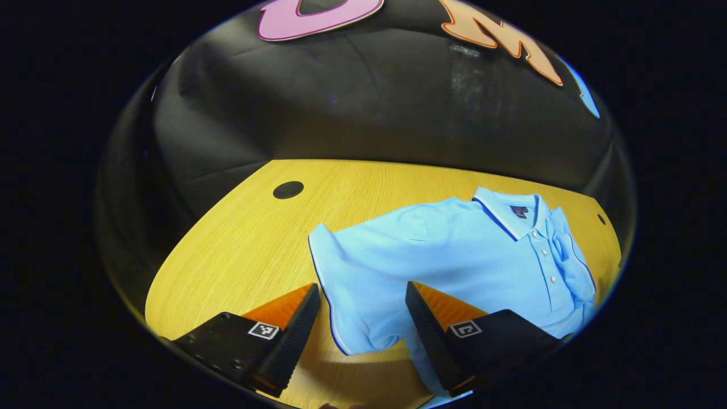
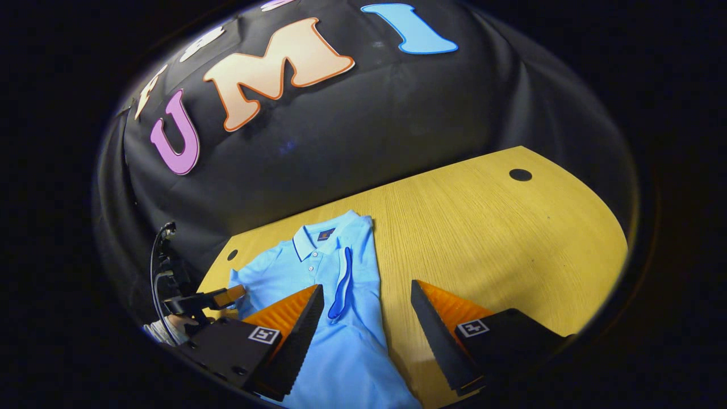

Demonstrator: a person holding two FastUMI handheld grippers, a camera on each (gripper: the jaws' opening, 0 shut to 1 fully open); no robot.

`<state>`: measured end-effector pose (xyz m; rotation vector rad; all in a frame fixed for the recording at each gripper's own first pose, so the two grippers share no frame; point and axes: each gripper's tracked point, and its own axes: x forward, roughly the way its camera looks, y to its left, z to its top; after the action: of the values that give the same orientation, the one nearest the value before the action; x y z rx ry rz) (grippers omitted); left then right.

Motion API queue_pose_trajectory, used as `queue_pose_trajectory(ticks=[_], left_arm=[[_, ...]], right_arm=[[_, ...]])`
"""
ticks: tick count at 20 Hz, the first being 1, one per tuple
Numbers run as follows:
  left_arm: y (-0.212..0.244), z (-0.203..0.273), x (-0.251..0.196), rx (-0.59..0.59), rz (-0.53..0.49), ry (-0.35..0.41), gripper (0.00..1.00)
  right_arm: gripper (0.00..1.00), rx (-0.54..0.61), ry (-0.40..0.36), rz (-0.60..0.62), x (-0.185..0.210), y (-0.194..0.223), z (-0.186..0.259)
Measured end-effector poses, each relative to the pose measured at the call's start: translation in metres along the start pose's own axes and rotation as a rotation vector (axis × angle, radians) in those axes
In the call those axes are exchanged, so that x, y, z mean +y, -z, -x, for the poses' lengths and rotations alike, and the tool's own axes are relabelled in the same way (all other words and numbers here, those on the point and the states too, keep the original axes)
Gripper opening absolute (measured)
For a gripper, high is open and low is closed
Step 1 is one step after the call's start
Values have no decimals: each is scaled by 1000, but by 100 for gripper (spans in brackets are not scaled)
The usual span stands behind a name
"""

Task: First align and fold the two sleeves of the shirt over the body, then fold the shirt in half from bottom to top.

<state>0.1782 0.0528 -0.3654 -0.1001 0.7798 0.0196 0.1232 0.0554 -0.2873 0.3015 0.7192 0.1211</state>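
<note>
- We see the shirt (image 1: 466, 261) lying flat, collar at the far side, on the desk (image 1: 238, 238).
- One sleeve (image 2: 341, 281) already lies folded over the body; we judge that half done.
- The other sleeve (image 1: 346, 272) is spread out, so it is next, then the bottom-to-top fold.
- Our left gripper (image 1: 363, 318) hovers over that sleeve, jaws apart, holding nothing.
- Our right gripper (image 2: 366, 318) hangs wide apart over the shirt's edge, empty.
- Nothing blocks the fold; a round hole (image 1: 288, 190) sits well apart.
</note>
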Motion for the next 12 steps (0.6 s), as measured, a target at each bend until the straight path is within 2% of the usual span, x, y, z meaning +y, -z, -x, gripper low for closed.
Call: queue_pose_trajectory(ticks=[1,2,3,5,7,8,12], left_arm=[[-2,-3,-3,-7,4,12,94],[-1,-5,-6,5,-6,24,89],[-2,-3,-11,6,-14,47,78],[-2,-5,-29,16,-29,108,40],[-5,-7,-37,23,-68,123,1],[-8,-7,-43,28,-69,144,0],[-47,9,-73,-87,-30,207,0]], right_arm=[[97,-1,1,5,0,-1,3],[97,-8,3,8,-1,-1,5],[97,-13,0,8,-1,-2,8],[97,-22,-3,4,-2,-1,12],[97,-29,-1,-2,-3,-1,18],[97,-33,-1,-3,-3,-1,20],[97,-42,6,14,-7,0,37]])
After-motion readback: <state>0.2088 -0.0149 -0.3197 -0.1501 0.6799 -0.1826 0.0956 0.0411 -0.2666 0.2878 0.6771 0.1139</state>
